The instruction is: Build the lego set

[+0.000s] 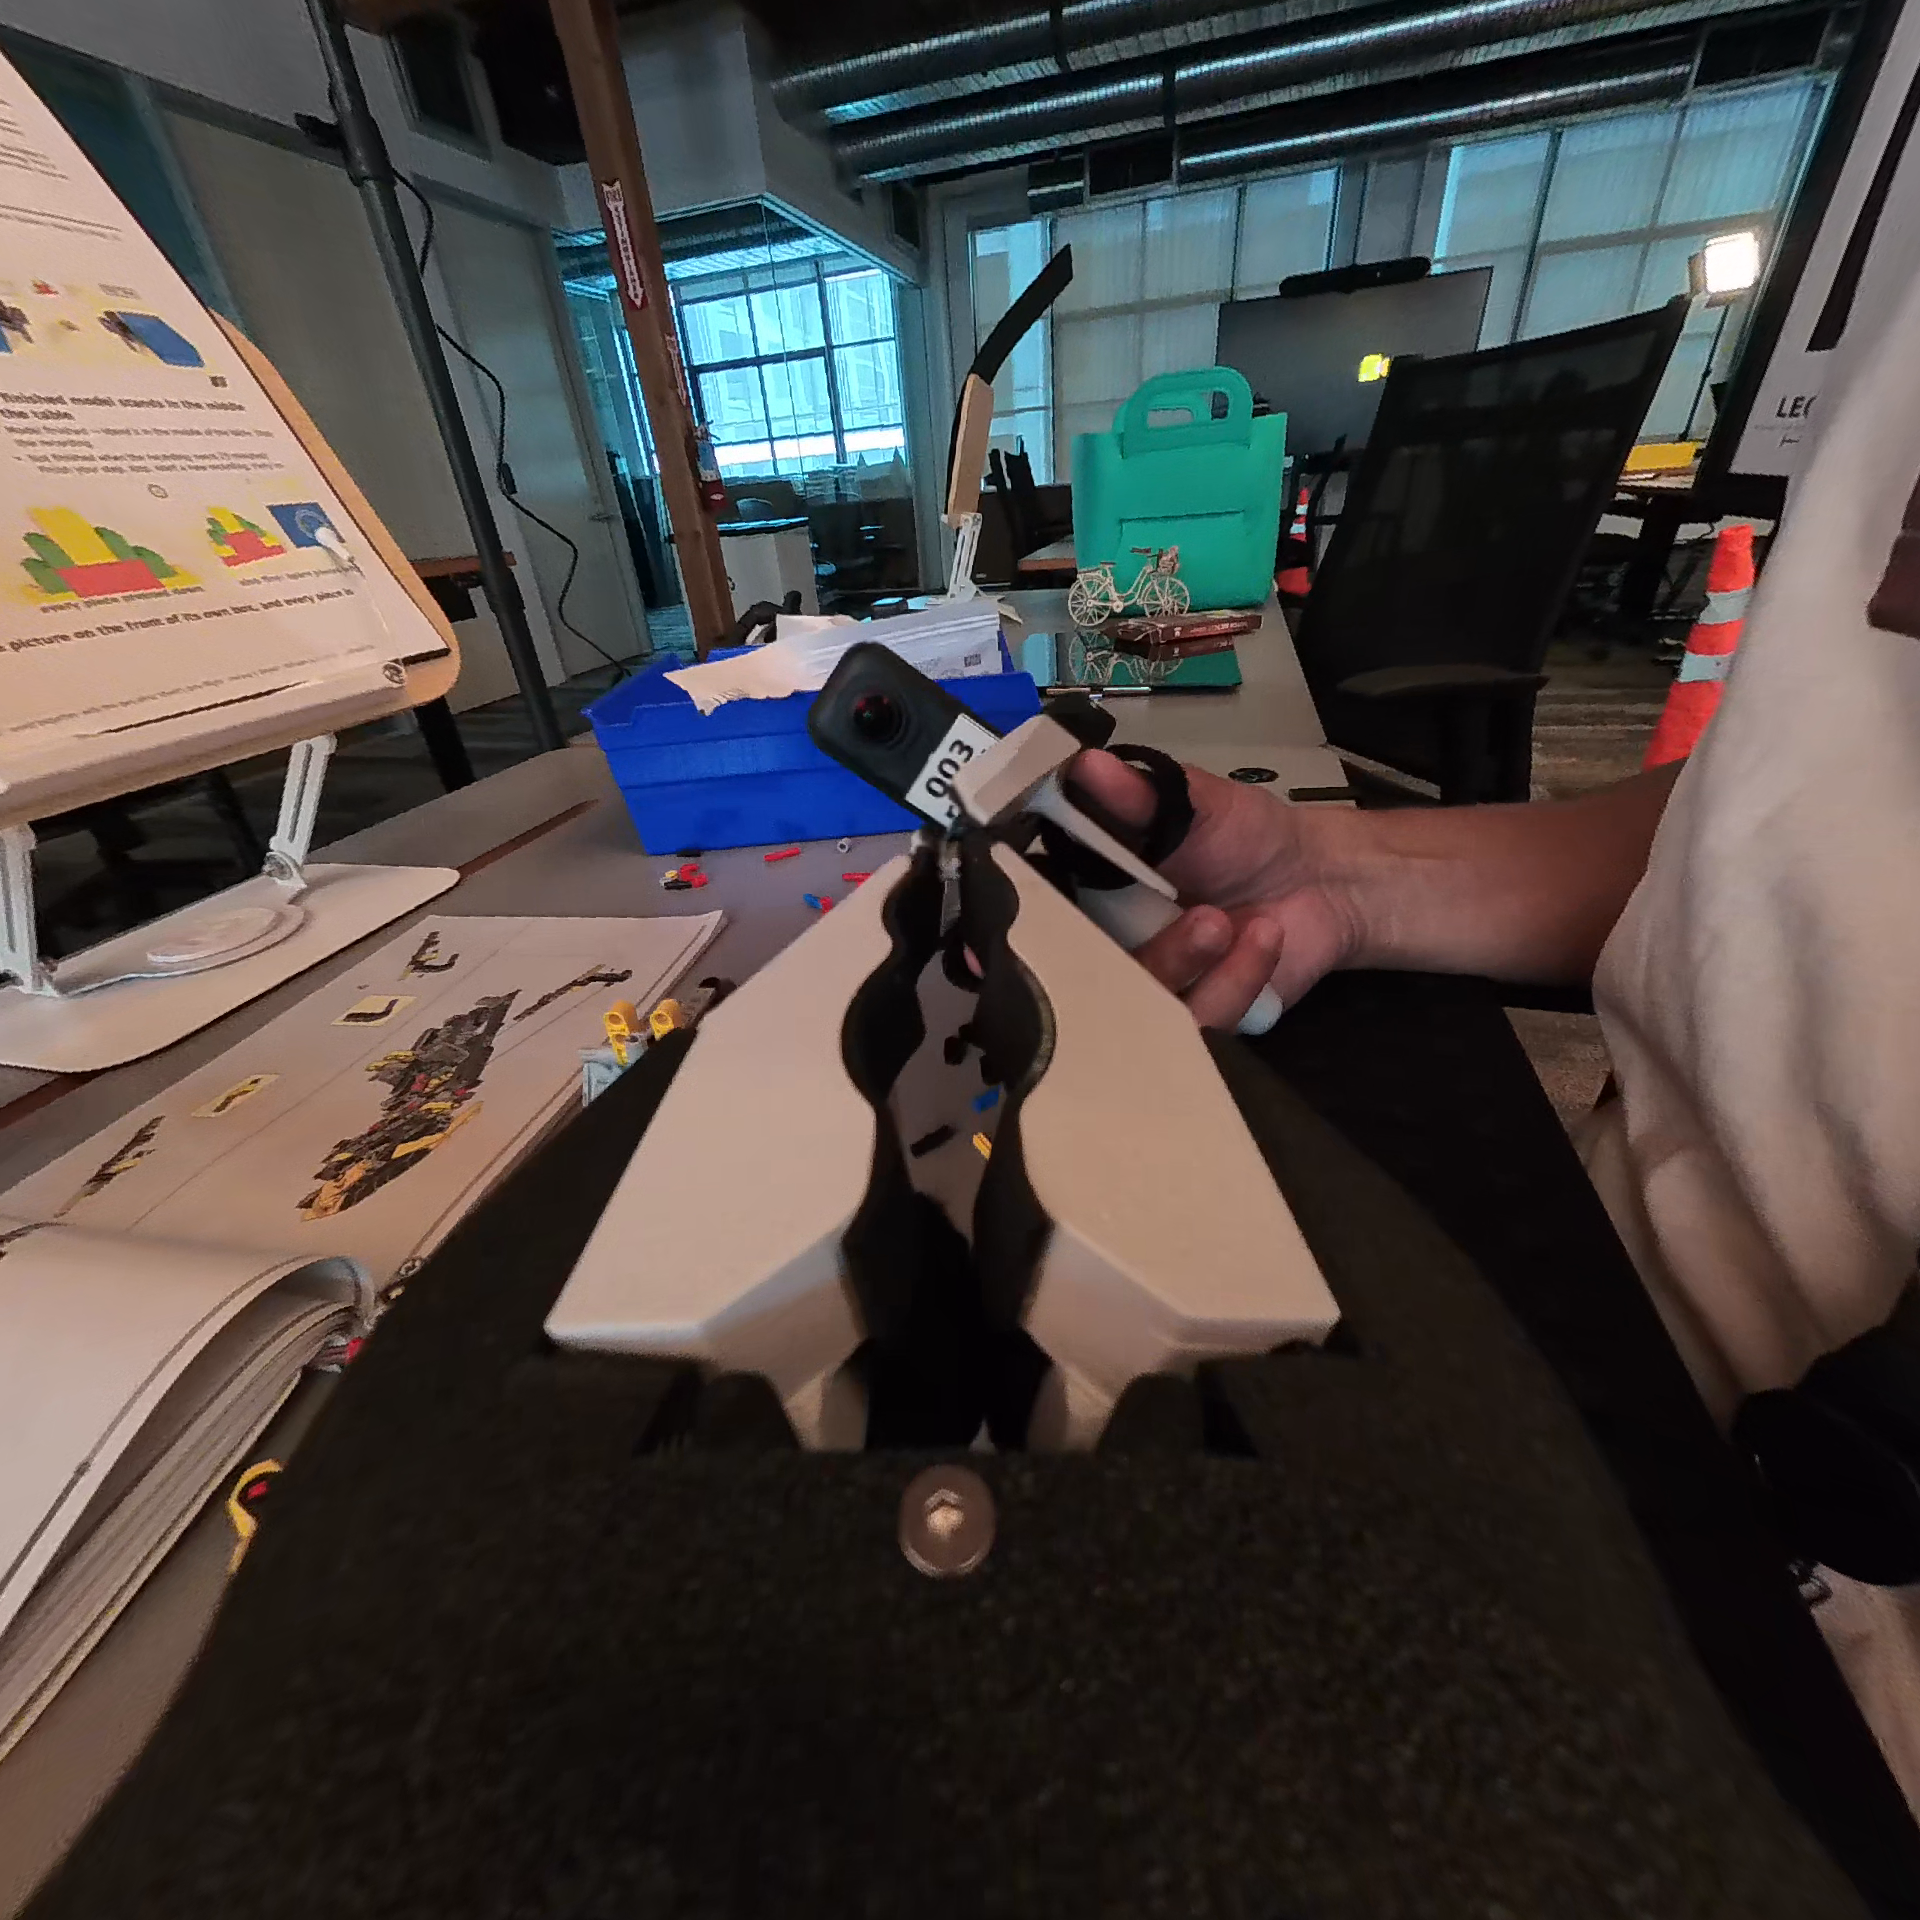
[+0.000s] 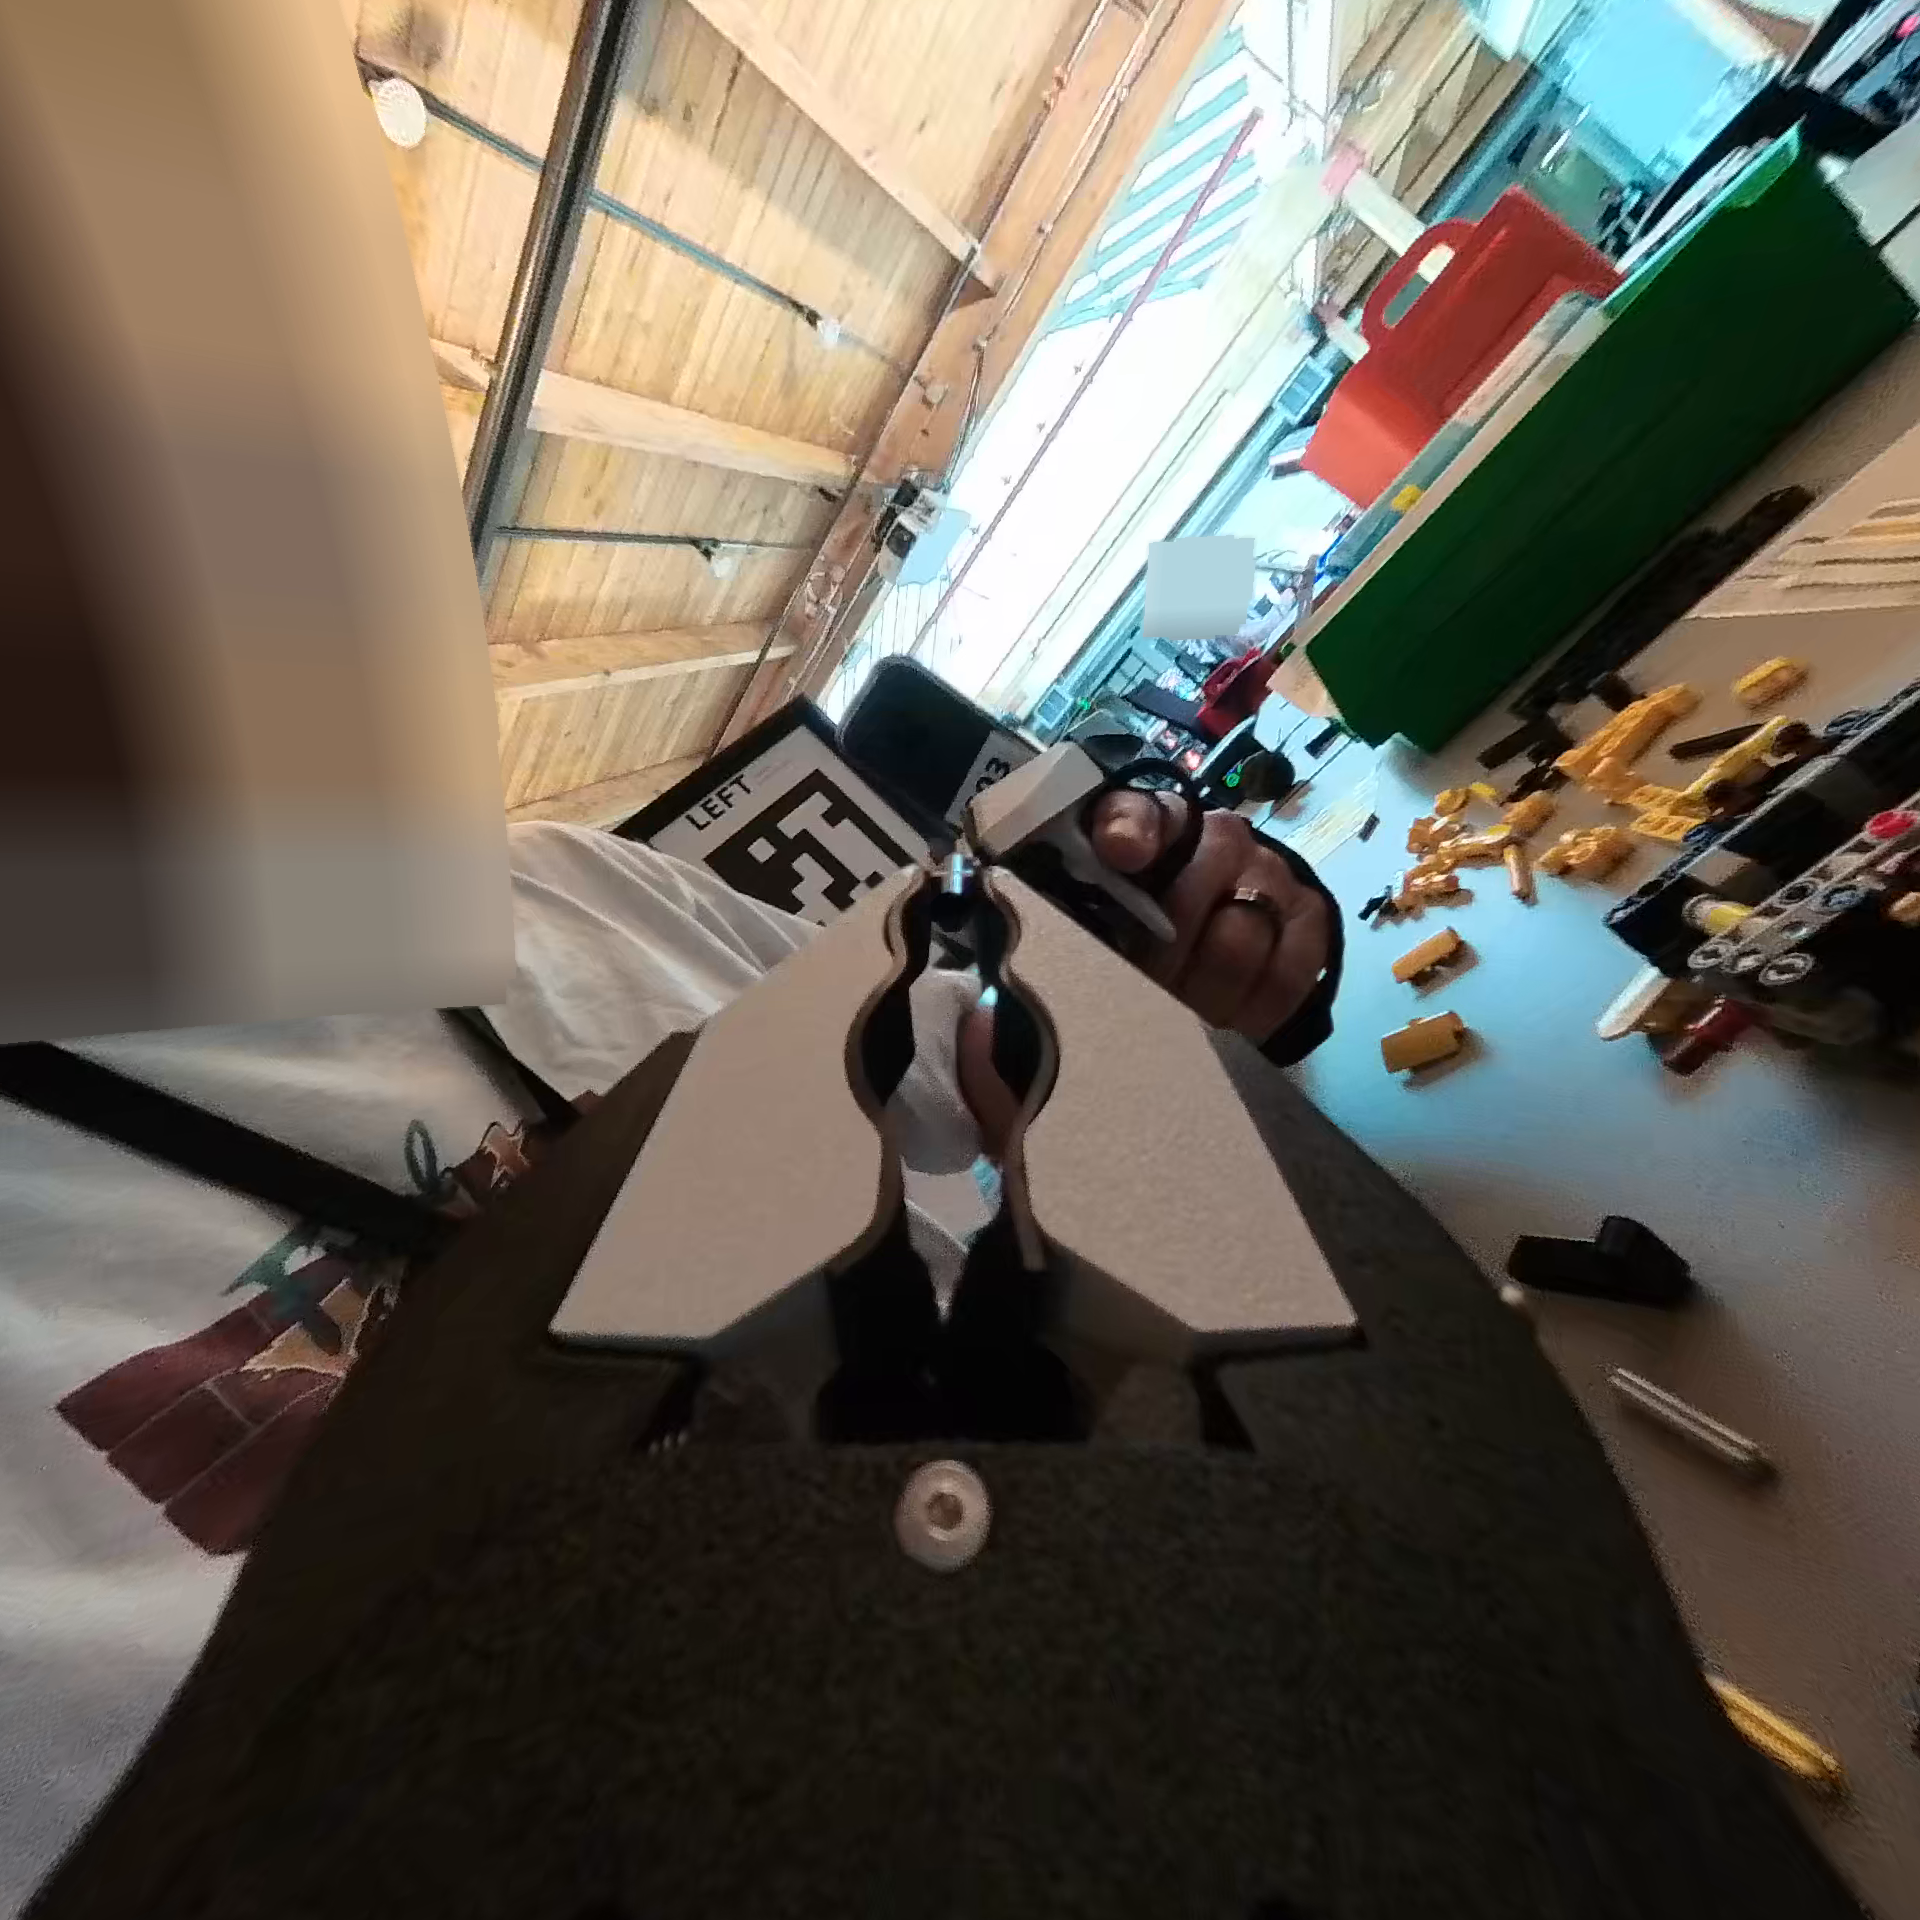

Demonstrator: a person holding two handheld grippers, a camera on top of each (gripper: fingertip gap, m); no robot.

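Observation:
Both grippers are held in the air, tip to tip, above the table. In the left wrist view my left gripper is shut on a small grey Lego piece at its tips. The right gripper, held by a hand, meets it from the far side. In the right wrist view my right gripper is shut on a small grey and black piece. The left gripper, in a hand with a ring, touches the same spot. I cannot tell whether this is one piece or two joined.
An open instruction booklet, a blue bin, a page stand and loose small pieces show on the left. A green bin, yellow pieces, a part-built black model, a black piece and a grey axle lie on the right. My two grippers' fingertips are within a few centimetres of each other.

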